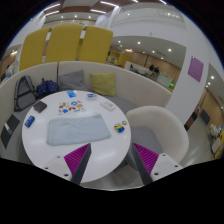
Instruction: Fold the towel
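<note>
— Towel point(80, 128) position?
— Flat on the round white table point(45, 150), just ahead of the fingers, at about eleven o'clock from the claw point(113, 159).
— Claw?
— Fingers spread apart, nothing between them, purple pads point(78, 157) hanging above the table's near edge.
— Anything else?
— White chair point(160, 130) at two o'clock; small toys point(70, 105) beyond the towel.

We see a round white tabletop point(60, 150) with a white tub chair point(160, 128) just beside it. Beyond them a curved grey sofa point(60, 78) carries a yellow-green cushion point(103, 84), backed by tall yellow panels point(65, 43). Strip lights point(103, 6) glow on the ceiling; a purple square point(196, 68) hangs on the white wall
</note>
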